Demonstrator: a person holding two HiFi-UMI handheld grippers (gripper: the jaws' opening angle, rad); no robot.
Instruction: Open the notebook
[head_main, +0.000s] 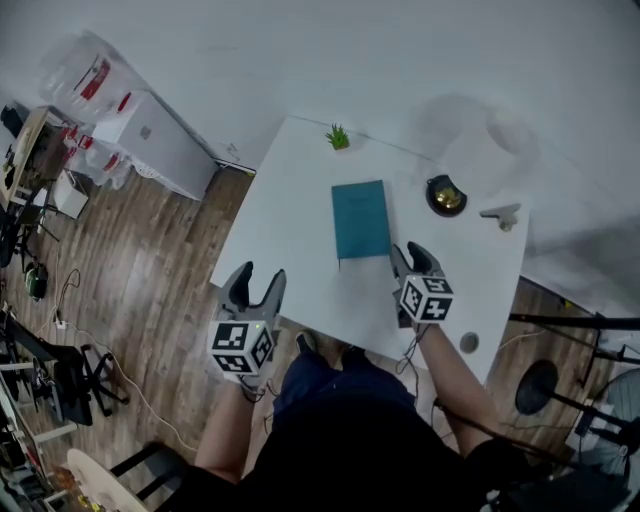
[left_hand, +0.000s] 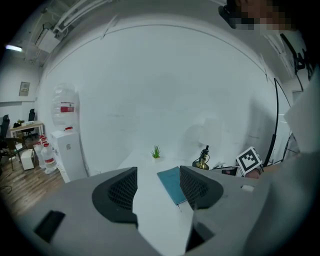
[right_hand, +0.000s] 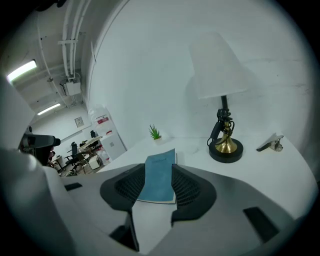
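The closed teal notebook (head_main: 360, 218) lies flat on the white table (head_main: 290, 230), long axis running 12 to 6 o'clock, its near end just beside my right gripper (head_main: 412, 258) at 11 o'clock, my left gripper (head_main: 257, 282) farther off, both pairs of fingers (right_hand: 187, 187) apart and empty.

The notebook (head_main: 360, 218) had a blue-green cover that looked matt, not shiny. The tabletop (head_main: 290, 220) was white and smooth. The floor (head_main: 150, 270) was brown wood boards. The lamp (right_hand: 226, 145) had a shiny gold-coloured metal foot on a black base, and its shade (right_hand: 220, 65) was white and matt. The left hand-held gripper (left_hand: 157, 187) and the right hand-held gripper (right_hand: 159, 185) looked like dull grey plastic. Their dark pads (left_hand: 124, 189) had a rough grid pattern.
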